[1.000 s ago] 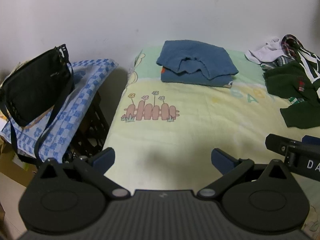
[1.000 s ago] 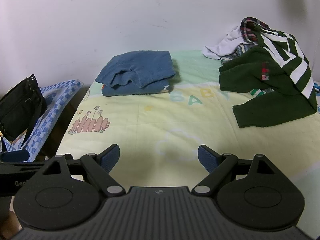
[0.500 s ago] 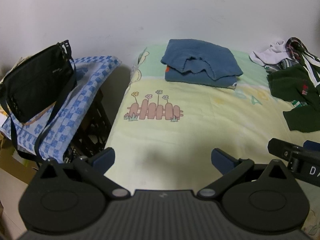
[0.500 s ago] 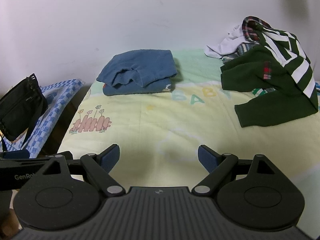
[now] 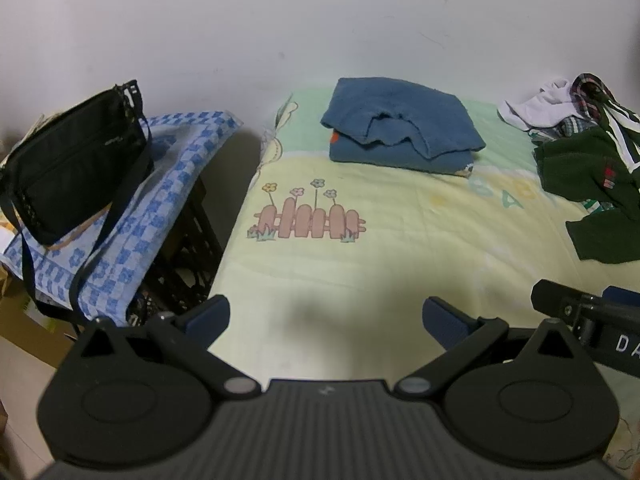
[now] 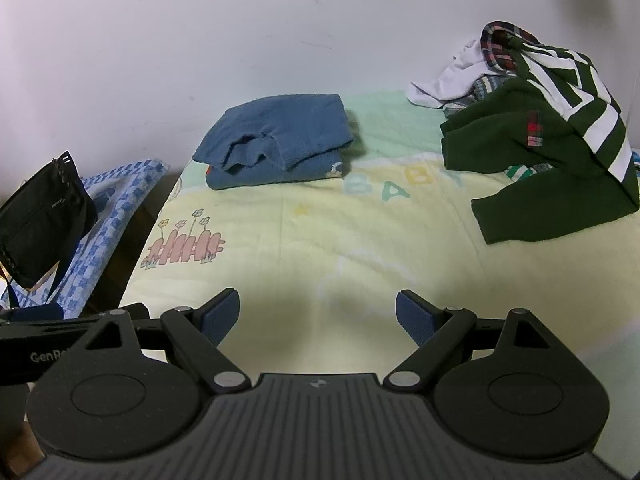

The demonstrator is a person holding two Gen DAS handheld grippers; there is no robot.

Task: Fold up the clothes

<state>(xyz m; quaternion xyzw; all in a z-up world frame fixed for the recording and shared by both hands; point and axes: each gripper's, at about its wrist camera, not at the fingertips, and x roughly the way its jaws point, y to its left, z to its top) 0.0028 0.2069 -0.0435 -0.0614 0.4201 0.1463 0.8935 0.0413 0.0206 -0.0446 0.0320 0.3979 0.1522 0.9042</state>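
The left gripper [image 5: 326, 316] fills the bottom of the frame, its blue-padded jaws spread wide with nothing between them, above a pale yellow printed bedsheet [image 5: 400, 248]. At upper centre lies a folded blue terry garment [image 5: 400, 120]. At the right edge sits a heap of dark green and plaid unfolded clothes [image 5: 592, 168]. At left, a black strapped pouch bag [image 5: 72, 168] rests on a blue checked cloth [image 5: 160, 200]. Part of the right gripper [image 5: 588, 316] shows at lower right.
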